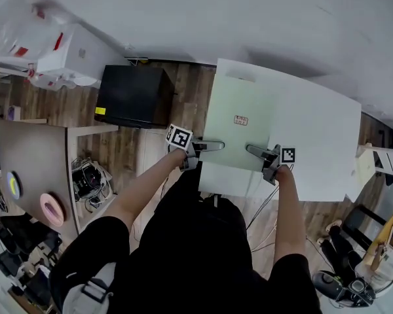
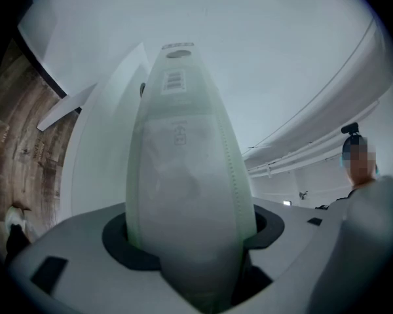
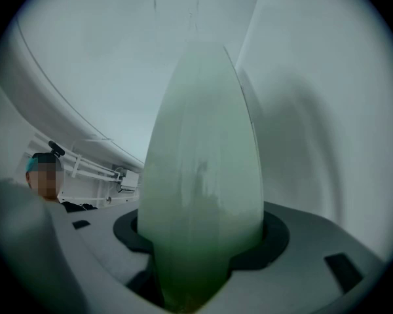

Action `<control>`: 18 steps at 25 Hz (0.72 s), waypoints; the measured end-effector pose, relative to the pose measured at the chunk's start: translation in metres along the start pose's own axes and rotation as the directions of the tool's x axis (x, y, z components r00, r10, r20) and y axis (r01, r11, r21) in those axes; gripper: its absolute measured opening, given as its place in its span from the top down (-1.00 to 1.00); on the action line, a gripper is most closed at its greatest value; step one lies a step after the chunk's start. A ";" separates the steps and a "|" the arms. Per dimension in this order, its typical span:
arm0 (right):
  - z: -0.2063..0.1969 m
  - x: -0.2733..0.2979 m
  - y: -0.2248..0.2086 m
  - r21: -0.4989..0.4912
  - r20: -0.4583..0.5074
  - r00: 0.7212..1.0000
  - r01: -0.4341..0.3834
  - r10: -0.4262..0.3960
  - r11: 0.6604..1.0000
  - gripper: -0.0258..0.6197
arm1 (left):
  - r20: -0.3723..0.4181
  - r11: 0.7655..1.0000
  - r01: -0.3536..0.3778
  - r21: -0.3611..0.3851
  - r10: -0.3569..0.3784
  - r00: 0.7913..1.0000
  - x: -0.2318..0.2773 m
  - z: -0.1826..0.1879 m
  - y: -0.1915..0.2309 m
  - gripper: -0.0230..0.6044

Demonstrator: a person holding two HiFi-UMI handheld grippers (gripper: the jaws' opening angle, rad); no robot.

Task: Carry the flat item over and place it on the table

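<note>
A flat pale green pouch (image 1: 239, 120) with a small red label is held level over the left part of the white table (image 1: 324, 136). My left gripper (image 1: 215, 146) is shut on its near left edge. My right gripper (image 1: 253, 150) is shut on the near edge a little to the right. In the left gripper view the pouch (image 2: 183, 175) rises edge-on from between the jaws of the left gripper (image 2: 190, 260). The right gripper view shows the same pouch (image 3: 203, 175) clamped in the right gripper (image 3: 200, 260). I cannot tell whether the pouch touches the table.
A black box (image 1: 132, 97) stands on the wood floor left of the table. White plastic bags (image 1: 59, 51) lie at the far left. A beige table (image 1: 33, 162) with a pink ring (image 1: 52, 208) is at the left, and cables (image 1: 88, 178) lie beside it.
</note>
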State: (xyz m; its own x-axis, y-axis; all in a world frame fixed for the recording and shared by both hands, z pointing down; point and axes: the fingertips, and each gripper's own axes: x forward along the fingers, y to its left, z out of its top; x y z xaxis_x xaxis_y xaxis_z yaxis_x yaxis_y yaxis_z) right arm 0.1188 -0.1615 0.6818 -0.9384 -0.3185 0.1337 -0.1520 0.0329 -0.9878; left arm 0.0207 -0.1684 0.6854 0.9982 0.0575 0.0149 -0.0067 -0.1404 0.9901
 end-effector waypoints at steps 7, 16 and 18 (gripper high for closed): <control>0.040 0.010 -0.021 0.031 -0.004 1.000 0.009 -0.009 0.999 0.01 | 0.034 0.993 0.023 -0.117 -0.019 0.999 0.006 0.037 0.017 -0.09; 0.073 0.012 -0.033 0.041 0.003 1.000 0.027 -0.028 0.999 0.01 | 0.032 0.998 0.004 -0.065 -0.002 0.999 0.014 0.071 0.036 -0.09; 0.076 0.012 -0.037 0.065 -0.005 0.999 0.043 -0.043 0.997 0.01 | 0.026 0.998 -0.015 -0.059 0.017 1.000 0.015 0.073 0.041 -0.09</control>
State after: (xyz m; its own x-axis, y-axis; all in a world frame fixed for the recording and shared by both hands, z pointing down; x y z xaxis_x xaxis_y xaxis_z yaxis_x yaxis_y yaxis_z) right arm 0.1366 -0.2386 0.7144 -0.9326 -0.3150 0.1761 -0.1716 -0.0424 -0.9843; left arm 0.0395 -0.2456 0.7158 0.9992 0.0294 0.0281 -0.0256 -0.0827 0.9962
